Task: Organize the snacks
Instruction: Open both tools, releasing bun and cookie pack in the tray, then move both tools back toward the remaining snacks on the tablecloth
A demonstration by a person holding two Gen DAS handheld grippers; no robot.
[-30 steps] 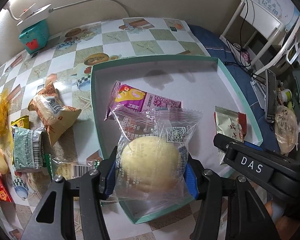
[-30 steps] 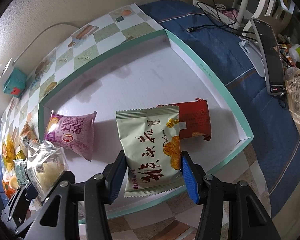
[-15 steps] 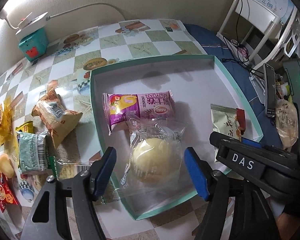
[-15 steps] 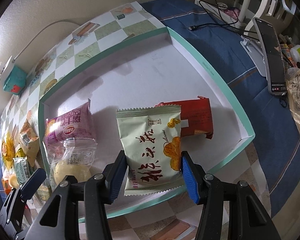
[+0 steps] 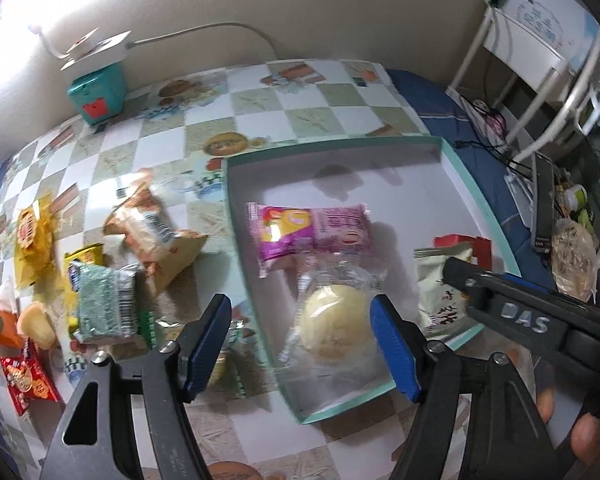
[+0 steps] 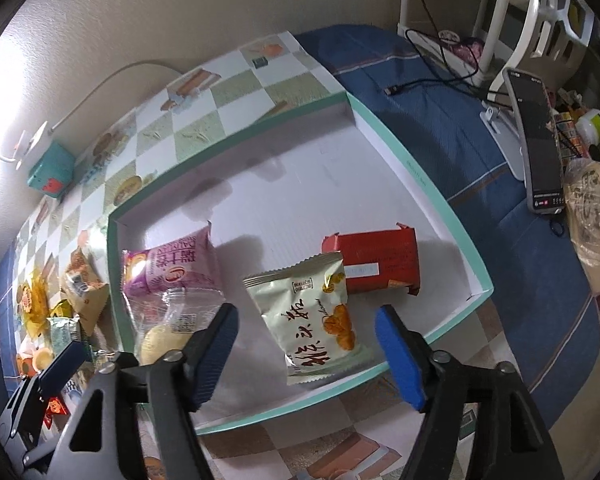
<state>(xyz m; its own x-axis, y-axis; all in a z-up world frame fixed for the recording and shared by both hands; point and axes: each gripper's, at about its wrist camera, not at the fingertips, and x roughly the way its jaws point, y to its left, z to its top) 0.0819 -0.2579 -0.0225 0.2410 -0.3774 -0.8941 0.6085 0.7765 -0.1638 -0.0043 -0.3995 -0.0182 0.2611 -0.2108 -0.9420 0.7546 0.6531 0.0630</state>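
A teal-rimmed white box [image 5: 236, 216] [image 6: 420, 184] lies on the checkered table. In it are a purple packet [image 5: 312, 232] [image 6: 172, 268], a clear-wrapped yellow bun [image 5: 336, 328] [image 6: 160, 340], a pale green packet [image 6: 312, 316] [image 5: 436, 300] and a red packet [image 6: 380, 260]. My left gripper [image 5: 304, 348] is open and empty, above the box's near left corner by the bun. My right gripper [image 6: 306, 356] is open and empty, just behind the pale green packet, which lies at the box's near edge.
Several loose snack packets lie left of the box: an orange-brown bag [image 5: 156, 240], a green packet [image 5: 104, 304], yellow [image 5: 32, 236] and red [image 5: 24, 376] ones. A teal device [image 5: 96, 88] with a cable stands by the wall. A phone [image 6: 536, 140] and a bagged bread [image 6: 592, 224] lie right.
My left gripper opened, let the bun drop into the box and pulled back left. My right gripper opened and released the pale green packet, which now lies in the box.
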